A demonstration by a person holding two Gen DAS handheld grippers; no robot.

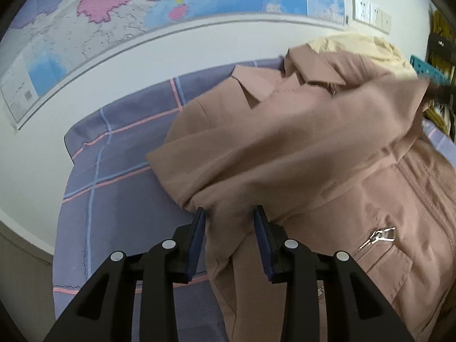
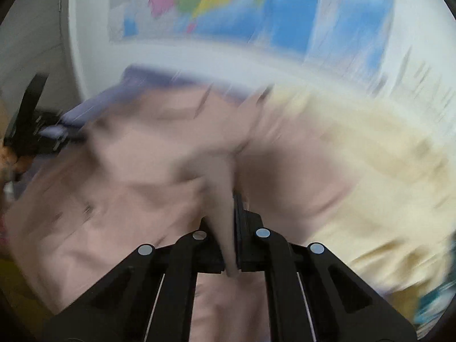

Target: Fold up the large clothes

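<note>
Mostly a pink jacket (image 1: 299, 148) lies on the checked bed sheet (image 1: 119, 171), collar toward the wall map (image 1: 142, 5), long axis running from there back to the left gripper (image 1: 229, 213), whose fingers gape around a fold, not pinching. Right gripper (image 2: 230, 199) fingers clamp a jacket fold. Map print unreadable.

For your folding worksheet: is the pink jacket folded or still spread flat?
Neither yet: the jacket is bunched, one sleeve draped across its front, lifted by the right gripper.
</note>
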